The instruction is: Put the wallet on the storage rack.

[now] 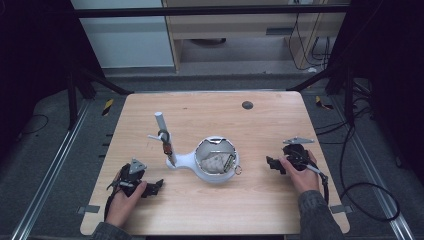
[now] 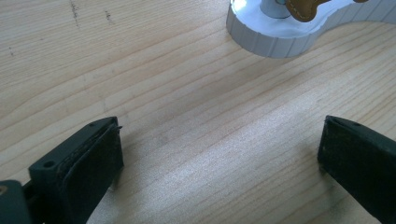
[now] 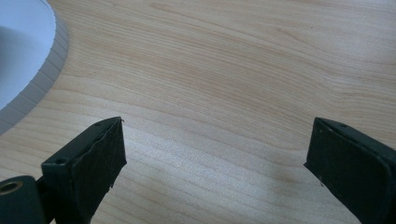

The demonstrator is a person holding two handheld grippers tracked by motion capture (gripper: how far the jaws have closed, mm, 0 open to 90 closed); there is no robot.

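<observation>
Left claw (image 1: 156,186) and right claw (image 1: 270,163) agape, seemingly resting low.

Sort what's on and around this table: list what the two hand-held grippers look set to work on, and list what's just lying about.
Likely the job, judging by where both open grippers point:
white stand with post
its bowl, holding a crumpled item
brown strap on the post
left hand-held gripper
right hand-held gripper

Lying about:
dark disc at the table's far edge
floor cables

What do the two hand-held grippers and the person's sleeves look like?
Both are black. The left hand-held gripper and right hand-held gripper each carry a grey three-cornered plate on top. The jaws are flat, dark, rectangular pads. A black cable trails from the right one. The sleeves are dark grey.
</observation>
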